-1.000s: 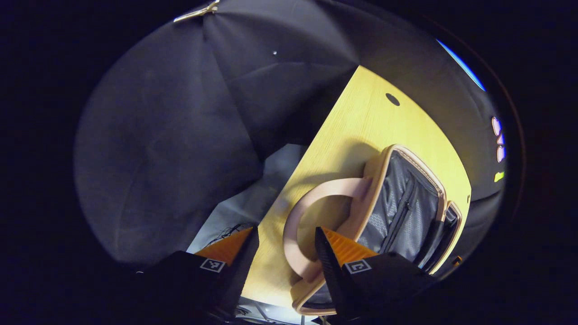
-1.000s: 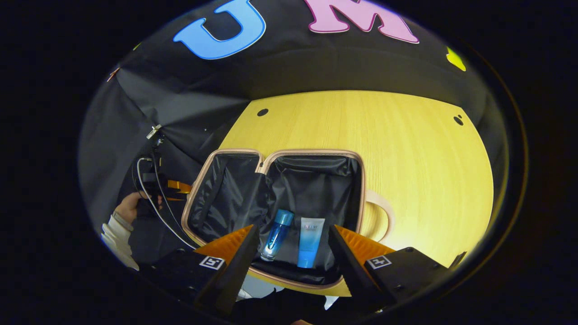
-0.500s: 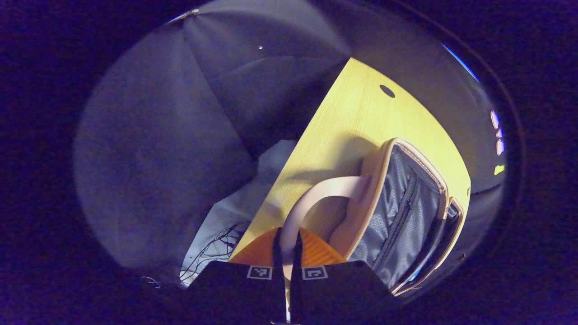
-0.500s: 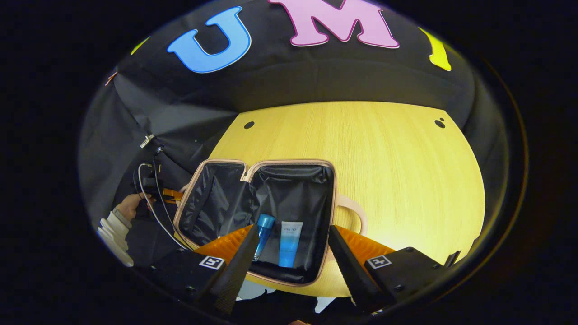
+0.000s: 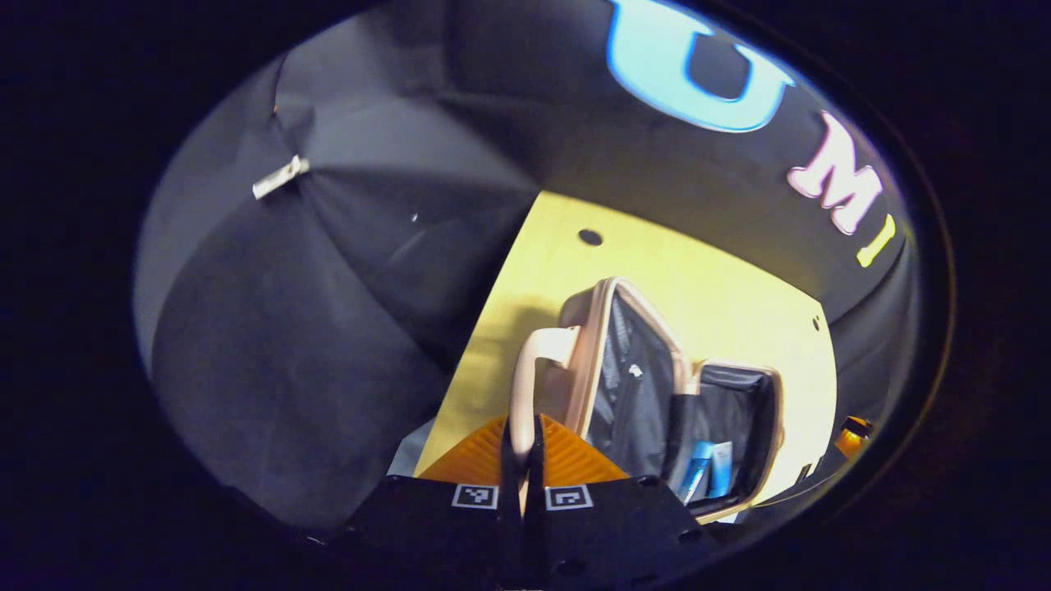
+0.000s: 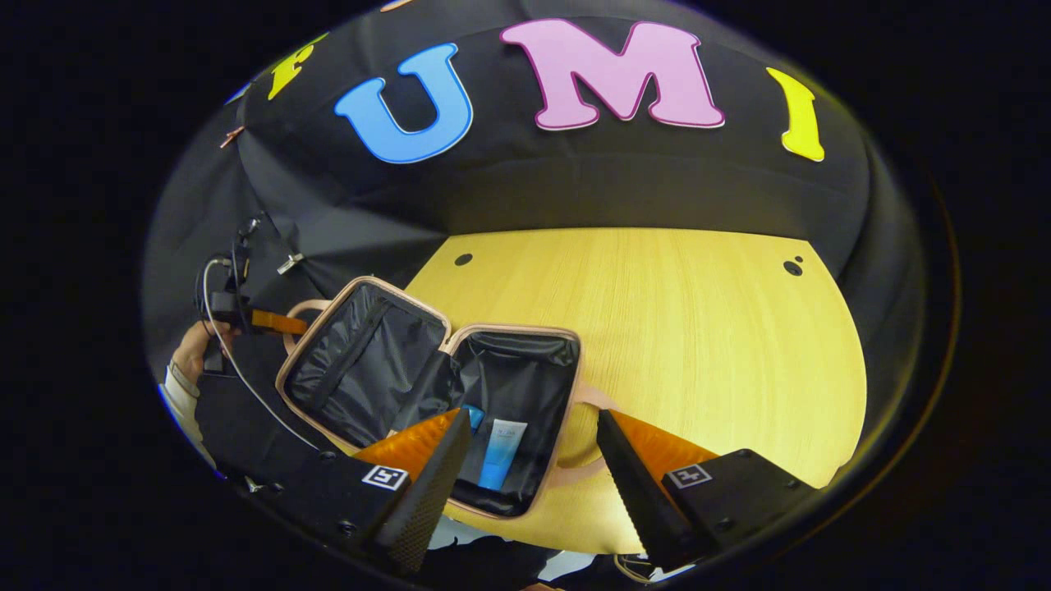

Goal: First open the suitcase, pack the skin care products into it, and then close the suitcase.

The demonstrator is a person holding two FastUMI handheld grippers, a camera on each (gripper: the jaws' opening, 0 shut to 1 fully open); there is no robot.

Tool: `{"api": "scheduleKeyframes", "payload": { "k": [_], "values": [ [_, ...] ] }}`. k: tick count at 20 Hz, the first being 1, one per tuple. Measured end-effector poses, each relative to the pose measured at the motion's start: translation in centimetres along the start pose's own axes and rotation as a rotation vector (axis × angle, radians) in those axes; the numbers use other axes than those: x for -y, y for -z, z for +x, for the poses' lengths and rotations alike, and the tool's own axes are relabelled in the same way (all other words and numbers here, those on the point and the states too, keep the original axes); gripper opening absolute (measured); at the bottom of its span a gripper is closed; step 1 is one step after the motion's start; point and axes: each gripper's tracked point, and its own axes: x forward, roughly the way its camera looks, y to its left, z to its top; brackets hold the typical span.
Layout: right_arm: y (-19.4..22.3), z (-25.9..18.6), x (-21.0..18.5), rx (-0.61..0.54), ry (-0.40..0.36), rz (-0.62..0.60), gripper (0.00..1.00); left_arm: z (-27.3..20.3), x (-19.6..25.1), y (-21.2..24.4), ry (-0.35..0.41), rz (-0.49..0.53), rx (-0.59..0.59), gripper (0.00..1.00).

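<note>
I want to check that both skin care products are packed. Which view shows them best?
The right gripper view: it looks down into the open suitcase, where the blue tube lies plainly, with the blue bottle beside it partly behind a finger. The left gripper view shows both small and edge-on, low in the far half.

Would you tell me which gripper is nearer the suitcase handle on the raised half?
Left. The left gripper is shut on that handle; the right gripper hangs open above the other half, over the tube.
</note>
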Motion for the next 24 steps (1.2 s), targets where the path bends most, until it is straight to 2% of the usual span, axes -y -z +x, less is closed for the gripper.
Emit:
{"api": "scheduleKeyframes", "payload": {
  "k": [5,7,11,14,17,21,24],
  "values": [
    [-1.0,-4.9,4.2,0.067,-0.015,-0.031,0.97,-7.2,12.2,-1.8,0.119,0.085,0.138,0.06],
    [-0.9,-6.5,6.1,0.082,-0.011,-0.035,0.97,-8.7,17.1,-1.6,0.175,0.124,0.161,0.06],
    [-0.6,-9.1,10.0,0.107,0.015,-0.043,0.97,-8.5,27.4,0.8,0.313,0.165,0.164,0.06],
    [0.2,-10.7,12.3,0.112,0.030,-0.020,0.97,-6.0,34.9,3.8,0.411,0.178,0.116,0.06],
    [1.2,-11.8,14.9,0.106,0.056,0.001,0.97,-2.3,40.7,8.2,0.471,0.252,0.042,0.06],
    [2.5,-13.1,18.2,0.097,0.111,0.035,0.98,3.2,43.8,12.0,0.476,0.277,-0.059,0.06],
    [2.8,-13.8,20.3,0.097,0.149,0.060,0.98,6.6,44.6,15.4,0.450,0.280,-0.129,0.06]
  ]
}}
